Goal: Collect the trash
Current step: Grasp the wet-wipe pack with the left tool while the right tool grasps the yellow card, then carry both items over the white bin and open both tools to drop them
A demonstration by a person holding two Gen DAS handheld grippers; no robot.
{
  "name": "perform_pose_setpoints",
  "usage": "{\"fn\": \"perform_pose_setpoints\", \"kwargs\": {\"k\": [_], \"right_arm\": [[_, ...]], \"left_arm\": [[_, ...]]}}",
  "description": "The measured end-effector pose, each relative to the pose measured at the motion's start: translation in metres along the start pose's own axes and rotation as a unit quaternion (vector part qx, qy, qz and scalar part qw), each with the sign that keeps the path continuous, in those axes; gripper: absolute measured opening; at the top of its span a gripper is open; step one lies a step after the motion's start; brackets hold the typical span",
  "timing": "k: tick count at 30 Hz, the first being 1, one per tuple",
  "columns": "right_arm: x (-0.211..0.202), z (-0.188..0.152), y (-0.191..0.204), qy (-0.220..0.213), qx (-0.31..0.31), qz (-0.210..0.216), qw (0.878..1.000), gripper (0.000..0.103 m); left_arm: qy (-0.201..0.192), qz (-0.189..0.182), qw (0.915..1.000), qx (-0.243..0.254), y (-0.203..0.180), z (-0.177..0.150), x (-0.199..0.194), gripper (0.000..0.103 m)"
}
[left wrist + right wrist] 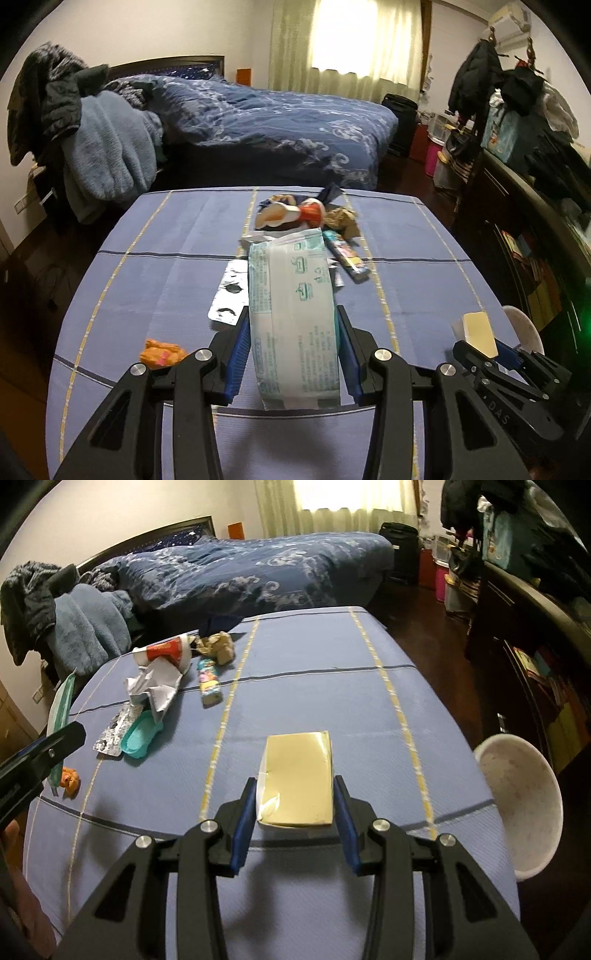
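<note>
My left gripper is shut on a white and teal plastic wipes packet, held above the table. It shows edge-on at the far left of the right wrist view. My right gripper is shut on a pale yellow flat carton, also seen in the left wrist view. On the blue cloth table lie a red and white paper cup, crumpled grey paper, a brown paper wad, a colourful small box, a silver blister pack, a teal lid and an orange wrapper.
A white bin stands off the table's right edge. A bed with a blue quilt lies beyond the table. A chair piled with clothes is at the left, dark shelves at the right.
</note>
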State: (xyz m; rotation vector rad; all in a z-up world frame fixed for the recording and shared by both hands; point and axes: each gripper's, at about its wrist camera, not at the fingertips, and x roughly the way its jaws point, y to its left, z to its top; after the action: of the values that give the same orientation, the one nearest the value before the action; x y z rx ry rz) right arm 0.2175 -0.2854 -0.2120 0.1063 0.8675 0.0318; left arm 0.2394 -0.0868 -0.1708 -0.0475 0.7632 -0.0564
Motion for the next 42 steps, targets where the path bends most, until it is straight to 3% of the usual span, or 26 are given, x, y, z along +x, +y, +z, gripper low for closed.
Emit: {"fn": "perform_pose_setpoints", "kwargs": {"k": [22, 42], "right_arm": [[-0.031, -0.029, -0.099, -0.027, 0.080, -0.043, 0.995, 0.041], [-0.063, -0.053, -0.213, -0.057, 0.175, -0.128, 0.975, 0.041]], "left_arm": [[0.001, -0.044, 0.9928, 0.111, -0.118, -0.003, 0.008, 0.044], [-0.017, -0.115, 0.9692, 0.217, -0.247, -0.004, 0.010, 0.044]]}}
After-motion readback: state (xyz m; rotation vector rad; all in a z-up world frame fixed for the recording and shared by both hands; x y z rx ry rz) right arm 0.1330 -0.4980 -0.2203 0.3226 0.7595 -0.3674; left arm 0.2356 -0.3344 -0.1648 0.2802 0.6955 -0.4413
